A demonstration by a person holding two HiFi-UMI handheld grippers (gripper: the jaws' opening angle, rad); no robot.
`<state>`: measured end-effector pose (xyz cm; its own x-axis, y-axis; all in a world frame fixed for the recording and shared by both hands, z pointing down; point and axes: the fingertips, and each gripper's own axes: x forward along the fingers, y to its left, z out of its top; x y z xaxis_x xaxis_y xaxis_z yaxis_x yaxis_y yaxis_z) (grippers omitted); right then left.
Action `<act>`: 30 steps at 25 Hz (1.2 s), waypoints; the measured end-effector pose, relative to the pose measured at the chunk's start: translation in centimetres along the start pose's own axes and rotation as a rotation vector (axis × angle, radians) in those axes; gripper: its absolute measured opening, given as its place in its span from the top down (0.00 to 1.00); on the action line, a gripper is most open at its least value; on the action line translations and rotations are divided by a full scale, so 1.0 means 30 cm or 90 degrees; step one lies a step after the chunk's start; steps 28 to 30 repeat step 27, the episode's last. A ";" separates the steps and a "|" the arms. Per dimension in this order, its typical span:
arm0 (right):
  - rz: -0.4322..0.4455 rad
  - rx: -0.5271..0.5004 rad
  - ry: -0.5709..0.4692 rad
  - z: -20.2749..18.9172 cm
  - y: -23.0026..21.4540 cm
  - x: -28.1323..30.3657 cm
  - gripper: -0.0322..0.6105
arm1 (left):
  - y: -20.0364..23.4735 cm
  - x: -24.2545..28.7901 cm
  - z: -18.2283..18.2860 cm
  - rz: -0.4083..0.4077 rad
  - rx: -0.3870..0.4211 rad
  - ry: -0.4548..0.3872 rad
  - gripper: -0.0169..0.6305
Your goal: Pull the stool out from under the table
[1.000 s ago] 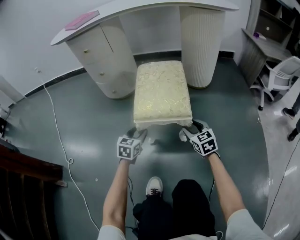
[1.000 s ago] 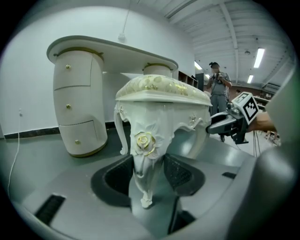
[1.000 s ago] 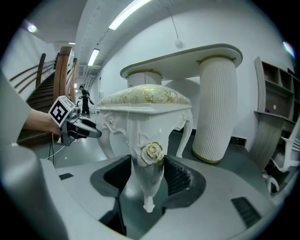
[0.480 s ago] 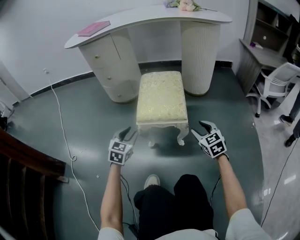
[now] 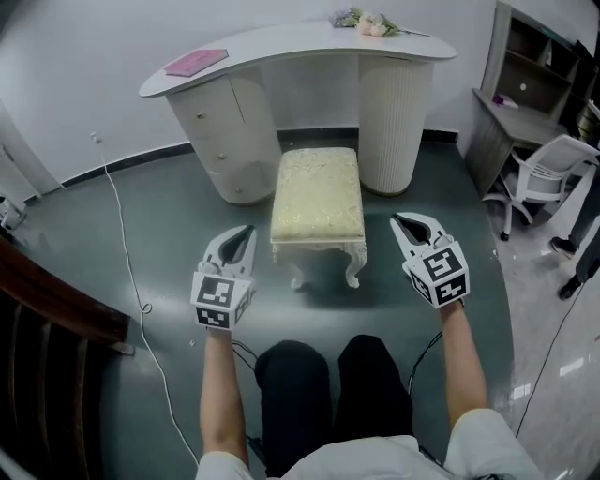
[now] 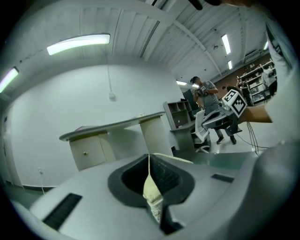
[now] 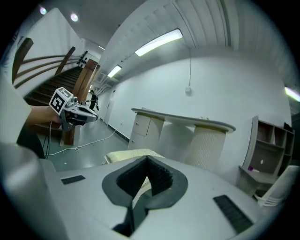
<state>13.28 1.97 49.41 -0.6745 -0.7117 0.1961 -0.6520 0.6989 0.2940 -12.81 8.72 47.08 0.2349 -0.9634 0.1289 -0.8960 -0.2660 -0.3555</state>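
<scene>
Stool (image 5: 317, 202) stands on the floor just in front of the bench (image 5: 291, 39), between left tool (image 5: 246, 230) and right tool (image 5: 403, 221). Both tools hover clear of it, jaws closed together on nothing.

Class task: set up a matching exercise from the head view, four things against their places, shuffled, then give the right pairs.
Things:
1 stool
2 pink book
3 flowers
4 white chair

Places:
A left end of the table top
B far right, away from the table
C on the floor, in front of the table
D right part of the table top

Pairs: 1-C; 2-A; 3-D; 4-B
</scene>
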 end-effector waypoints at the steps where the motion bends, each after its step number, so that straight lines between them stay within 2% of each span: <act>1: 0.001 -0.008 -0.010 0.037 0.003 -0.015 0.93 | -0.002 -0.012 0.035 0.002 0.006 -0.009 0.94; 5: -0.002 -0.031 -0.039 0.142 0.009 -0.064 0.93 | -0.032 -0.040 0.105 -0.015 0.027 -0.027 0.94; 9: -0.007 -0.042 -0.049 0.187 0.015 -0.081 0.93 | -0.036 -0.053 0.141 -0.017 0.029 -0.035 0.94; 18: -0.009 -0.050 -0.040 0.179 0.048 -0.085 0.93 | -0.043 -0.074 0.118 -0.022 0.012 -0.030 0.94; 30: -0.008 -0.055 -0.043 0.195 0.046 -0.074 0.93 | -0.056 -0.057 0.131 -0.033 0.030 -0.028 0.94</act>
